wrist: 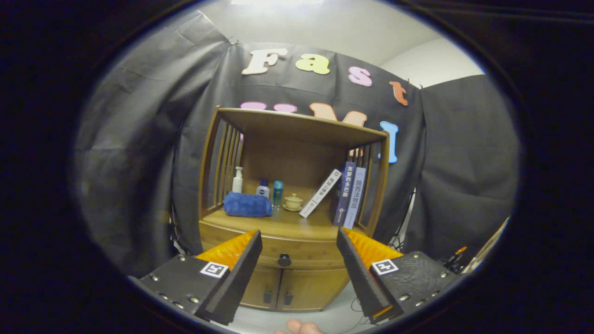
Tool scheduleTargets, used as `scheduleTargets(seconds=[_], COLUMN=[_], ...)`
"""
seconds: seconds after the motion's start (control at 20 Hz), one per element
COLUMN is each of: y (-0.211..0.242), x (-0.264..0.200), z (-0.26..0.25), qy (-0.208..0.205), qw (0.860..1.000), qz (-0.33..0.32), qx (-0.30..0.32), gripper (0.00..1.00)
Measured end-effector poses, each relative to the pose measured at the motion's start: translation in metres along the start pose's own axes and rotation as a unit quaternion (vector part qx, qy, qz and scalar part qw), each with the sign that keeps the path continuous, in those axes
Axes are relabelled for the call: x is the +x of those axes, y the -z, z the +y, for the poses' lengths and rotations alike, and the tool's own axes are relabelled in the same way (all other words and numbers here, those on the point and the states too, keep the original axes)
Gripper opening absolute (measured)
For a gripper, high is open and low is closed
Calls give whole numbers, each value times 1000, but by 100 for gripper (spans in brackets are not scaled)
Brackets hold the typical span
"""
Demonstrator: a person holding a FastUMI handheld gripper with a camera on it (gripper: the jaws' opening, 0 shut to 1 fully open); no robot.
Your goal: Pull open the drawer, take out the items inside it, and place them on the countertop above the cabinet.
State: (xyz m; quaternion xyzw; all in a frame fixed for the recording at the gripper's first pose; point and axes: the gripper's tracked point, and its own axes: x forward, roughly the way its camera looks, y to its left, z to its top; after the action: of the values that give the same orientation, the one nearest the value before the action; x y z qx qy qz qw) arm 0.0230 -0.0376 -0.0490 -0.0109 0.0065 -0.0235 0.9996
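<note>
A wooden cabinet [297, 232] stands against the booth's black cloth wall. The handheld gripper [299, 239] hovers in front of it, its two fingers spread wide apart and holding nothing. Between the fingers, and well beyond them, sits the cabinet's drawer [297, 253], fully closed, with a round dark knob [284, 260] at its centre. What lies inside the drawer cannot be seen.

Below the drawer are two closed cabinet doors [283, 290], each with a small dark handle near the middle seam.

Directly above the drawer is the countertop [287, 225], sheltered by a slatted wooden frame with a flat roof. On the countertop, to the left, a folded blue towel [247, 205] lies flat. Behind it stand a white pump bottle [237, 180], a small dark-capped white bottle [262, 189] and a slim teal bottle [277, 194]. Near the middle sits a small lidded ceramic cup on a saucer [293, 202]. To the right, a white book [320, 193] leans against two upright books [349, 195].

A fingertip of the person [299, 327] shows beneath the gripper.
</note>
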Motion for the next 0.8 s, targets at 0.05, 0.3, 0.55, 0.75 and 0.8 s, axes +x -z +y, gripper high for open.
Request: scheduleTargets(seconds=[0.05,0.3,0.55,0.75,0.8], y=[4,46,121,171,183], x=[2,24,81,139,155], z=[-5,-13,-1,25,34], qy=[5,5,7,-7,-14], qw=[1000,998,994,991,990], qz=[3,36,88,113,119], qx=[6,56,62,67,69], gripper=[97,97,97,97,97])
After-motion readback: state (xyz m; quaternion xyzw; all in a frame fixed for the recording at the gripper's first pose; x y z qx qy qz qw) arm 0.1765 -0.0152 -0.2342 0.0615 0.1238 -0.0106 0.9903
